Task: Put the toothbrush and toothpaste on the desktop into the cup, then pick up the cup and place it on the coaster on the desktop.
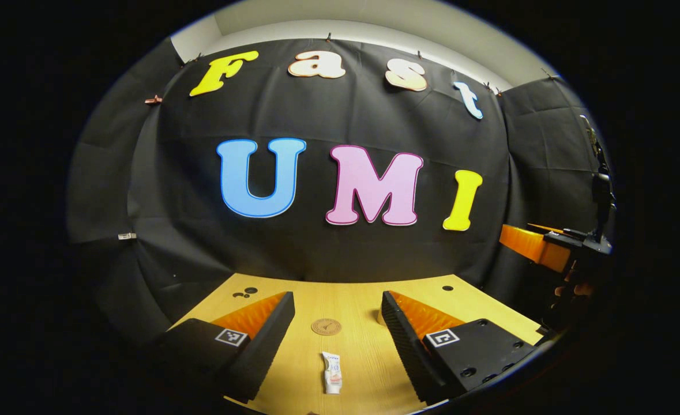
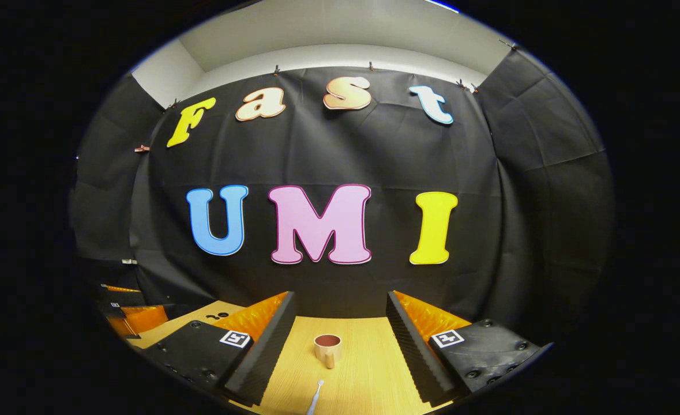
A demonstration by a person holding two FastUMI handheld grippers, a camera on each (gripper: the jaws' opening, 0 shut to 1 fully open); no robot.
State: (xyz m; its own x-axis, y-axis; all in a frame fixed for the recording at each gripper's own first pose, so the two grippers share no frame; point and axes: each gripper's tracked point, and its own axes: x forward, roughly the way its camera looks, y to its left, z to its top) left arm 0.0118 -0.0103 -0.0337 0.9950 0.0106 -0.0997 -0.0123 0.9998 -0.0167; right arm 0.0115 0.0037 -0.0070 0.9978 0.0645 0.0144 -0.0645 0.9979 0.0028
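Observation:
In the left gripper view a white toothpaste tube (image 1: 332,372) lies flat on the wooden desktop (image 1: 351,300), between the fingers of my open left gripper (image 1: 338,323). Beyond it sits a round brown coaster (image 1: 326,327). In the right gripper view a cream cup (image 2: 327,348) with a dark inside stands upright on the desktop (image 2: 368,369), its handle toward me. A white toothbrush (image 2: 315,396) lies in front of it at the bottom edge. My right gripper (image 2: 340,340) is open around that stretch of desk, holding nothing.
Small dark holes (image 1: 246,292) mark the desktop's far left, another hole (image 1: 447,287) the far right. The other gripper's orange finger (image 1: 529,245) and a hand show at the right edge of the left gripper view; the left gripper (image 2: 138,318) appears at the left of the right gripper view.

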